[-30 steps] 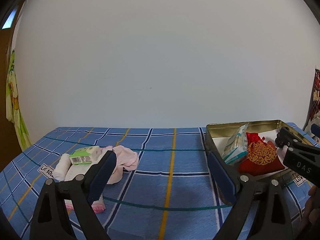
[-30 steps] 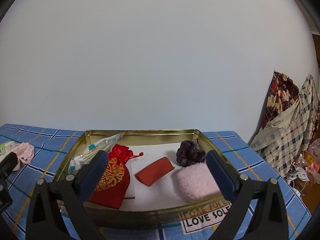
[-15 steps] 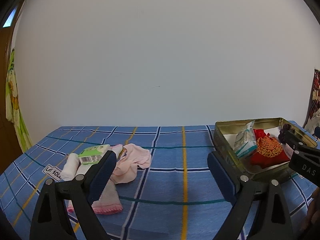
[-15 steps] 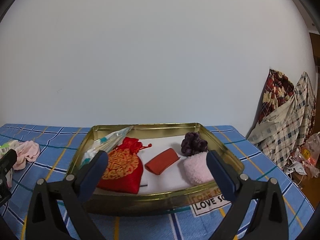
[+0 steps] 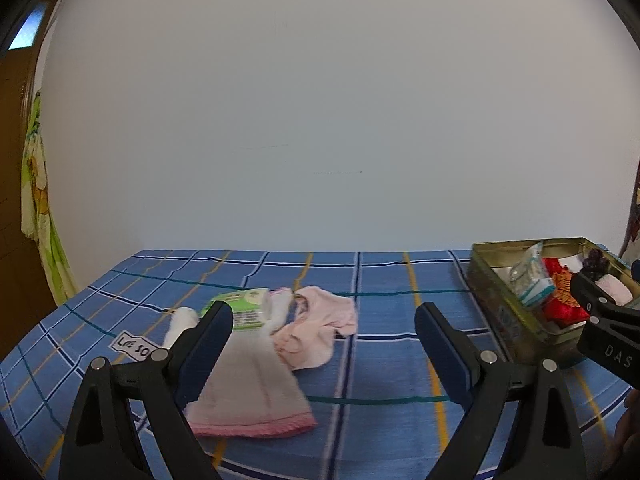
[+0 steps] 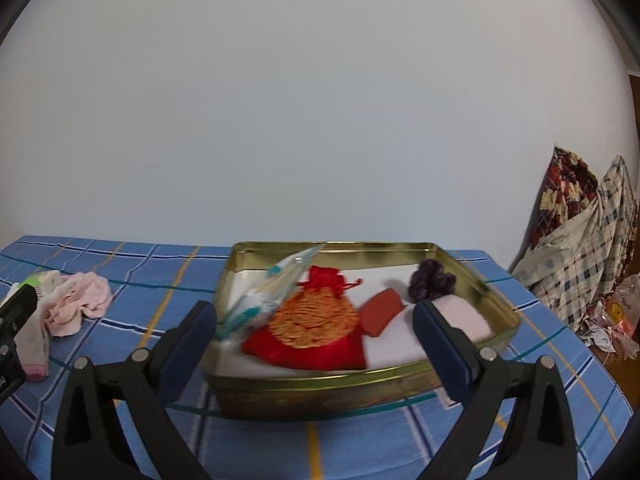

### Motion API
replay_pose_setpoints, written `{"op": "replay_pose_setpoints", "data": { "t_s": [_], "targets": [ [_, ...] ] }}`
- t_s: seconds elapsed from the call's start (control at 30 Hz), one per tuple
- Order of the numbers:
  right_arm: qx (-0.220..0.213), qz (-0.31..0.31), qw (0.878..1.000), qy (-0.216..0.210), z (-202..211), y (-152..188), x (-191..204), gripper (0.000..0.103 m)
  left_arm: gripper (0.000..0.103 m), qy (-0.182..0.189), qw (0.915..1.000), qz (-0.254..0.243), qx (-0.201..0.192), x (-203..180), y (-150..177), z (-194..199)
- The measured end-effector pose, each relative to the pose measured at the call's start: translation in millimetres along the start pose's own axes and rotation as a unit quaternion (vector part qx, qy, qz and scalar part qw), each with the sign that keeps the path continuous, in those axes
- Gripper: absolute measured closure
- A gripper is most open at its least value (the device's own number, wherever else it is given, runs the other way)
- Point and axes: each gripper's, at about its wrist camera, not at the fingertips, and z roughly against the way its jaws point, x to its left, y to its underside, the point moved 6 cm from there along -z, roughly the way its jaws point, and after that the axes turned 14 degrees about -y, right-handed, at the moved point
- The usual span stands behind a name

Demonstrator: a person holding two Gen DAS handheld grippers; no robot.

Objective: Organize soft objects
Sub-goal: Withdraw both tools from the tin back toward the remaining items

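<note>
**Mia:** The left gripper (image 5: 322, 334) has its jaws wide apart, and nothing is in them. The right gripper (image 6: 314, 330) is wide too, with nothing in it.

**Ben:** Where are the soft things?

**Mia:** Some lie loose on the blue checked cloth (image 5: 384, 344): a white towel with a pink edge (image 5: 248, 388), a crumpled pink cloth (image 5: 316, 328) touching it, and a green tissue pack (image 5: 246, 308) resting on the pile. The gold tin (image 6: 320, 380) already has a red pouch (image 6: 308, 332), a clear plastic packet (image 6: 268, 292), a small red pad (image 6: 380, 312), a purple scrunchie (image 6: 432, 280) and something fluffy and pink (image 6: 460, 316).

**Ben:** What could go wrong?

**Mia:** I think the towel could drag the pink cloth or tip the tissue pack off, because they all touch. A floppy cloth may also slip out.

**Ben:** What changed from before?

**Mia:** In the left view the pile now sits closer to the middle and looks bigger, and the tin slid toward the right edge. In the right view the tin looks nearer.
</note>
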Motion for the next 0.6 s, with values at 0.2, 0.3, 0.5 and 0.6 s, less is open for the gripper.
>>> {"op": "replay_pose_setpoints", "data": {
  "t_s": [0.2,0.3,0.5,0.6],
  "targets": [
    [0.005,0.000,1.000,-0.020,-6,0,29,0.003,0.009,-0.011,0.9999,0.008,0.008,23,2,-9],
    [0.006,0.005,1.000,-0.029,-8,-1,42,0.003,0.009,-0.017,0.9998,0.009,0.009,33,2,-14],
    [0.010,0.008,0.999,-0.051,-14,-2,68,0.003,0.009,-0.030,0.9992,0.015,0.021,59,3,-30],
    [0.014,0.010,0.998,-0.062,-18,-1,79,0.003,0.009,-0.043,0.9984,0.022,0.030,76,4,-41]
  ]
}}
